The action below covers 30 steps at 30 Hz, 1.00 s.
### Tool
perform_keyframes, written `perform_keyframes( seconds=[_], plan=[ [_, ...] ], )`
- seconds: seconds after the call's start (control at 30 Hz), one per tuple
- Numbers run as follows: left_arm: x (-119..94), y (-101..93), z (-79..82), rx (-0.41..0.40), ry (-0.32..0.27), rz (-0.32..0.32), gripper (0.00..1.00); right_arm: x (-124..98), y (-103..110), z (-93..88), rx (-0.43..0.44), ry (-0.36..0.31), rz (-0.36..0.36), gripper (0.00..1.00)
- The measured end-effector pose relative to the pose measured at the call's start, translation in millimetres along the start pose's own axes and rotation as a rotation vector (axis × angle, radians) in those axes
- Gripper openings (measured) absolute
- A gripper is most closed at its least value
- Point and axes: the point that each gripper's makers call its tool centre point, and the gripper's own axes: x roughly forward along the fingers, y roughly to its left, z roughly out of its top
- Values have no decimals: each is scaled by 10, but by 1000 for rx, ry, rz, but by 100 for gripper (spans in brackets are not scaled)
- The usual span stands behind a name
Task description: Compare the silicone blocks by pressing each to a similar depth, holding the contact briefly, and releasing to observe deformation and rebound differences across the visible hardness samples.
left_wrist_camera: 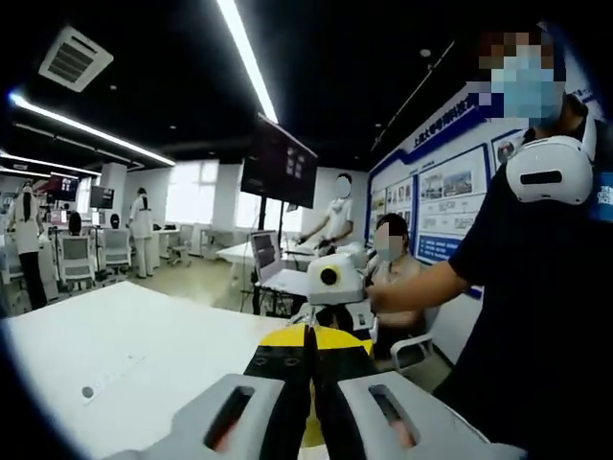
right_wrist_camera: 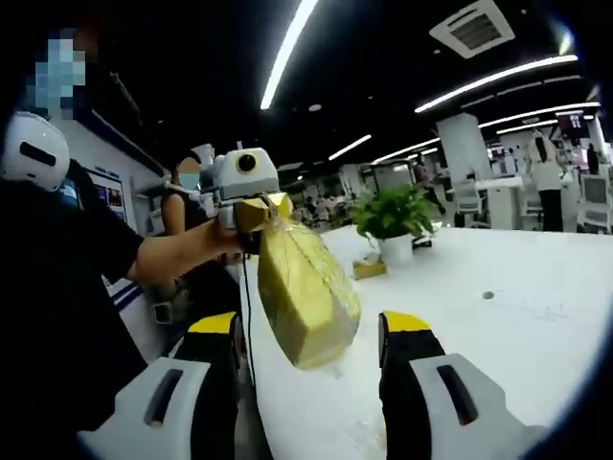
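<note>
My left hand-held gripper [right_wrist_camera: 257,213] pinches yellow film-wrapped silicone block [right_wrist_camera: 305,297] above white worktop [right_wrist_camera: 498,316]; right hand-held gripper [right_wrist_camera: 311,335] spread, w/ block between its jaws.

In the left gripper view, the left gripper [left_wrist_camera: 311,356] rises from six o'clock with its yellow-tipped black jaws pressed close together, while the right gripper [left_wrist_camera: 335,280] sits just past them toward twelve o'clock, held by the person's hand [left_wrist_camera: 383,297] on a bare forearm [left_wrist_camera: 431,285] reaching in from three o'clock. In the right gripper view, the right gripper [right_wrist_camera: 308,335] stands with its jaws spread wide apart at six o'clock, and the left gripper [right_wrist_camera: 261,213] sits at about eleven o'clock, held on the person's forearm [right_wrist_camera: 177,251] stretching in from nine o'clock.
</note>
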Motion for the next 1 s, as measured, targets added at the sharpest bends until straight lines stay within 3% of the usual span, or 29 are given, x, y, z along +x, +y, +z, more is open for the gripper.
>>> perform_keyframes(
  seconds=[0.13, 0.3, 0.63, 0.73, 0.8, 1.0],
  plan=[
    [31, -24, 48, 1, -24, -13, 0, 81, 62, 66, 35, -24, 50, 52],
    [47, -29, 79, -7, -51, -18, 0, 102, 76, 180, 35, -66, 72, 41],
    [48, -63, 57, 4, -49, -25, 0, 128, 158, 83, 71, -18, 110, 37],
    [32, -47, 65, -8, -57, -14, 0, 137, 275, 132, 92, -40, 147, 30],
    [19, -67, 102, -13, -72, -16, 0, 141, 287, 155, 61, -46, 132, 27],
    [24, -110, 103, 0, -62, -16, 0, 133, 362, 147, 52, -18, 138, 18]
  ],
)
